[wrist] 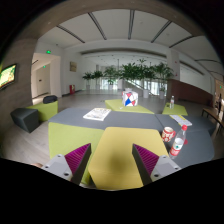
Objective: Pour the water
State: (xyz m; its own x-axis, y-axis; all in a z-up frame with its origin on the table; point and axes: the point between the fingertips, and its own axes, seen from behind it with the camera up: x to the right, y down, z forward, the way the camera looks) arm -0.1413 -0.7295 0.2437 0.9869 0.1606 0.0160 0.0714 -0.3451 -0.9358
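The gripper (112, 160) is held wide open and empty above a yellow-green table (112, 140). A water bottle (179, 141) is seen at about two o'clock of the fingers, beside a red-and-white cup (169, 131). If approached off-line, the bottle could be knocked over.

One wide-angle camera rides on the hand-held gripper (112, 160) and faces forward along its two fingers, whose magenta pads (146, 155) rise from the near foot of the view with a wide gap between them. It sits a little above the yellow-green and grey table (75, 128), looking level across it toward the far end, so the cup (129, 98) there appears small while the bottles (180, 136) at near right loom larger. Beyond the table the view reaches a row of far plants (125, 72) and the ceiling overhead.
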